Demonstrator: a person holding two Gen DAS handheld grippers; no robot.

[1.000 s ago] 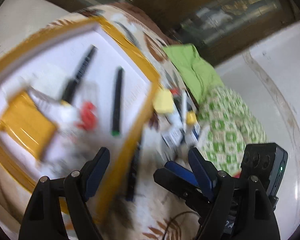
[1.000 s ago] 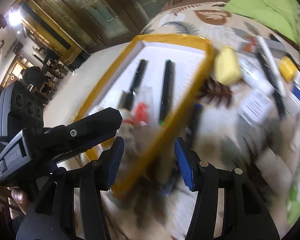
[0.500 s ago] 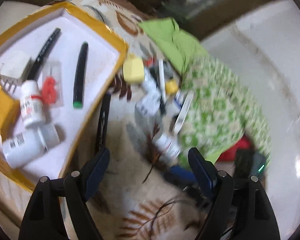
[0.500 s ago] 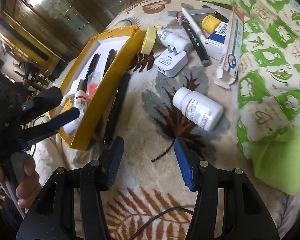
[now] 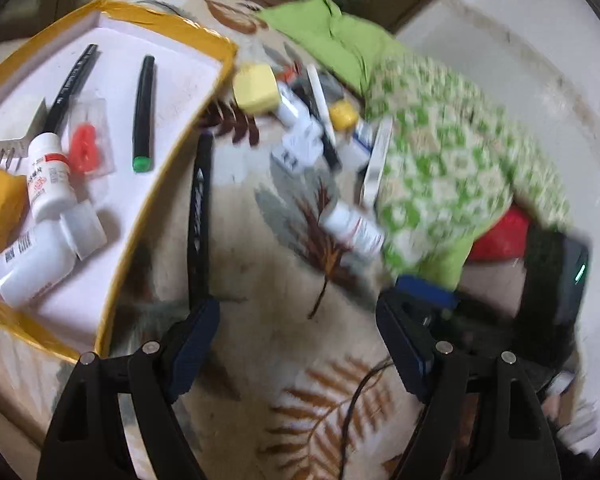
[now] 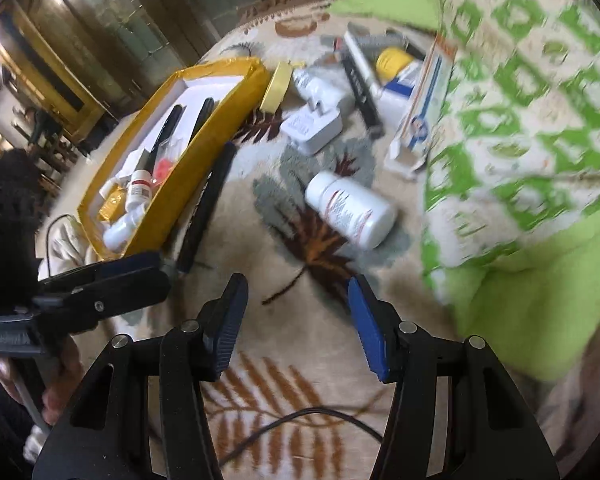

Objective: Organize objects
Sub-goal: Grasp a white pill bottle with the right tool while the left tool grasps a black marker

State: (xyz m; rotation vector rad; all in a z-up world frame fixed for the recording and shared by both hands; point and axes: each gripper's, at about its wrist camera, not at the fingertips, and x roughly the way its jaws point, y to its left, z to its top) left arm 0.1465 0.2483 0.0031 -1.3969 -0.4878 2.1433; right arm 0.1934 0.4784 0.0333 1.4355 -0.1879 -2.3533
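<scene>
Leaf-print blanket (image 6: pixel 312 364): white pill bottle (image 6: pixel 350 210) on side, red-lined label; both jaws open, empty.

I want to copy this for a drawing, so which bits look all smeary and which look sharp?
Left wrist view: the green patterned cloth and the clutter beside it are smeared, while the left hand-held gripper looks sharp. Right wrist view: that cloth streaks at the right edge, the white bottle is fairly clear, and lamp glare sits top left. Both views bulge at the edges.
</scene>
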